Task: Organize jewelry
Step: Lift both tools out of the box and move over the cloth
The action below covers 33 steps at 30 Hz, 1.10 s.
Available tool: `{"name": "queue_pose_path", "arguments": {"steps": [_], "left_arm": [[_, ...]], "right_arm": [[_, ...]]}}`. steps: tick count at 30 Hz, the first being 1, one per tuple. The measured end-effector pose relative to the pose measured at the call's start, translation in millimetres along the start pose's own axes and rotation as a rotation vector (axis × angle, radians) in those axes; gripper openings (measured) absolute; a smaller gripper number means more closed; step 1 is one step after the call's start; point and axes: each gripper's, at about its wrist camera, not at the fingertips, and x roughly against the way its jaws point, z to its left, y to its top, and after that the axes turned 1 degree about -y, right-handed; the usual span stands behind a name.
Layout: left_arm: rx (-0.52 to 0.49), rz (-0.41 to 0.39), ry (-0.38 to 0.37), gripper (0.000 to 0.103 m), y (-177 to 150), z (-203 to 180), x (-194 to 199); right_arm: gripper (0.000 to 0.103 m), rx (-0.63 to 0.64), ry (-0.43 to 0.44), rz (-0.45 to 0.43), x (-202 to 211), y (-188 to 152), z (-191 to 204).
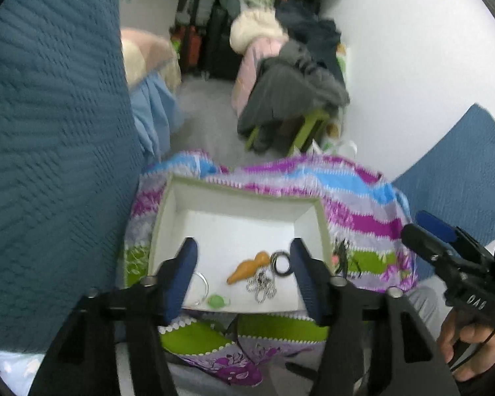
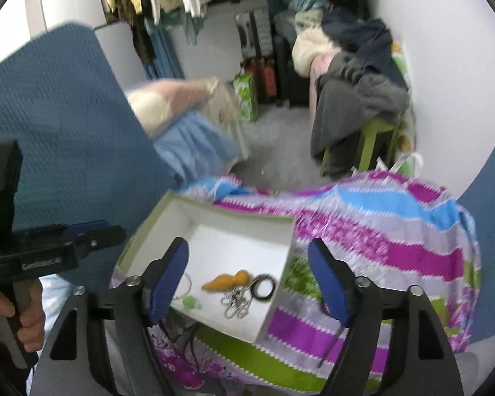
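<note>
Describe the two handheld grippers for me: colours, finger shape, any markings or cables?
Both grippers match: the left gripper and right gripper have matte black frames with silver bolts at the pivots. Their fingers are tapered black arms faced with ribbed blue pads. Seen side-on, the right gripper's black body carries white lettering, too blurred to read, and a thin black cable runs past the hand on its grip. No sleeve shows.

A striped purple, blue and green cloth (image 1: 356, 204) covers the surface; an open white box (image 1: 237, 217) sits on it.
</note>
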Motion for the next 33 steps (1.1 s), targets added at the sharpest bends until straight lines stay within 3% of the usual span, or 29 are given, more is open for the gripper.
{"name": "queue_pose_path", "arguments": {"steps": [6, 13, 27, 33], "left_arm": [[-0.026, -0.073, 0.0, 0.06, 2.4, -23.5, 39.2], [-0.065, -0.151, -0.055, 0.06, -7.4, -69.6, 67.7], [-0.143, -0.101, -0.154, 0.058, -55.5, -168.0, 46.2], [-0.134, -0.041, -0.178, 0.058, -81.5, -192.5, 23.4]], "right_arm": [[0.083, -0.017, -0.033, -0.107, 54.3, 9.1, -27.4], [0.083, -0.036, -0.101, -0.203, 110.8, -3.8, -66.1], [0.072, -0.093, -0.119, -0.158, 144.2, -82.3, -121.5], [0.057, -0.096, -0.101, -0.143, 148.8, -106.9, -134.2]]}}
